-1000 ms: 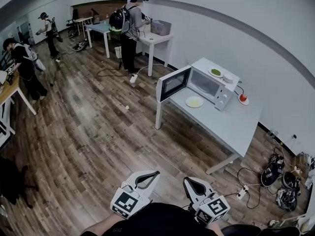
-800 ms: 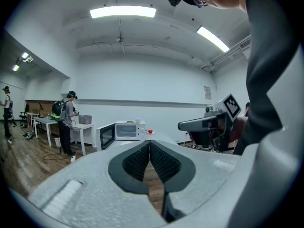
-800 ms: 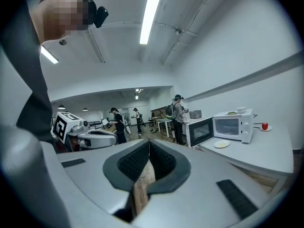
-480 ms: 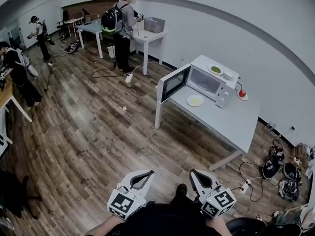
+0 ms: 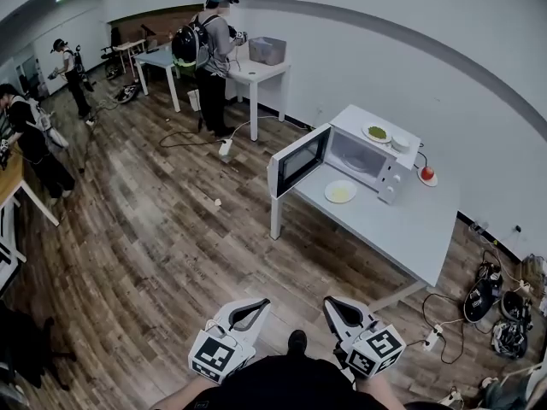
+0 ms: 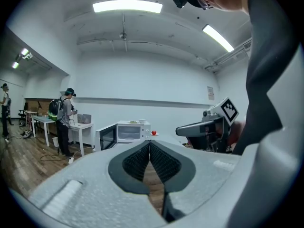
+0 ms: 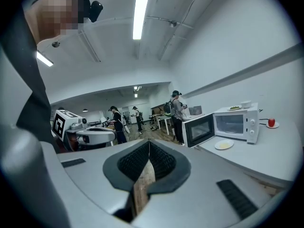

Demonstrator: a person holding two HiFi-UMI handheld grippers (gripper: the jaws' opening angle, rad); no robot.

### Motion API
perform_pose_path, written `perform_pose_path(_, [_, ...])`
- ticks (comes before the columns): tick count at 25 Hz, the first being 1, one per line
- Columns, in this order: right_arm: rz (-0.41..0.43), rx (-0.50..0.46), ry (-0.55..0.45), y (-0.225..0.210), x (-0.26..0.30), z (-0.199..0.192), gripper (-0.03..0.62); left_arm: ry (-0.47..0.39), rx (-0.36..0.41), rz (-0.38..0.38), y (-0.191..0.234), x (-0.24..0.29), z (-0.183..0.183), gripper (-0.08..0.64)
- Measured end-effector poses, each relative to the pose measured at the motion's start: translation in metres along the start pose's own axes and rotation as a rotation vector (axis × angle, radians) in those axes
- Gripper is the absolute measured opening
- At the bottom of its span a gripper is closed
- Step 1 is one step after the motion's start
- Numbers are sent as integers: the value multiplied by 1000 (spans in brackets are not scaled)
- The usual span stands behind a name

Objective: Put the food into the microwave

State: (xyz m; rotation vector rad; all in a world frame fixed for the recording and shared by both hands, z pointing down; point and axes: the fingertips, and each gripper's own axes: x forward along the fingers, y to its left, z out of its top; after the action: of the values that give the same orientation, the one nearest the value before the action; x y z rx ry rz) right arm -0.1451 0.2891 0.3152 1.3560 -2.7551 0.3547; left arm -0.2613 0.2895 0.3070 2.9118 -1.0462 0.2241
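A white microwave (image 5: 366, 154) stands on a long white table (image 5: 410, 229) with its door (image 5: 297, 160) swung open to the left. In front of it lies a white plate of pale yellow food (image 5: 340, 192). On top of the microwave rest a plate of green food (image 5: 376, 132) and a small white bowl (image 5: 397, 141). My left gripper (image 5: 253, 307) and right gripper (image 5: 335, 306) are at the bottom edge, far from the table, both shut and empty. The microwave (image 6: 127, 131) also shows in the left gripper view, and the plate (image 7: 223, 145) in the right gripper view.
A red round thing on a saucer (image 5: 425, 173) sits right of the microwave. Cables, a power strip (image 5: 434, 338) and bags (image 5: 491, 301) lie on the floor under the table's right end. A person with a backpack (image 5: 209, 54) stands at another white table; others are far left.
Both grippers and the camera have travelled across the wooden floor toward the microwave table. Both stay shut. The people in the background have shifted a little.
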Motion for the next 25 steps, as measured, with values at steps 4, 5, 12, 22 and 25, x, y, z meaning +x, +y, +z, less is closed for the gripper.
perform_pose_path(4, [-5, 11, -1, -47, 11, 8, 15, 6, 35, -37, 4, 55, 14, 9])
perform_pose_path(5, [-8, 19, 5, -60, 12, 8, 15, 7, 39, -43, 4, 70, 17, 9])
perform_pose_path(12, [-10, 44, 17, -148, 19, 20, 15, 36, 40, -64, 11, 167, 31, 9])
perform_pose_path(22, [-28, 136, 16, -236, 17, 20, 15, 80, 24, -82, 8, 247, 38, 9])
perform_pose_path(25, [-29, 147, 15, -245, 19, 21, 15, 84, 28, -91, 9, 260, 40, 9])
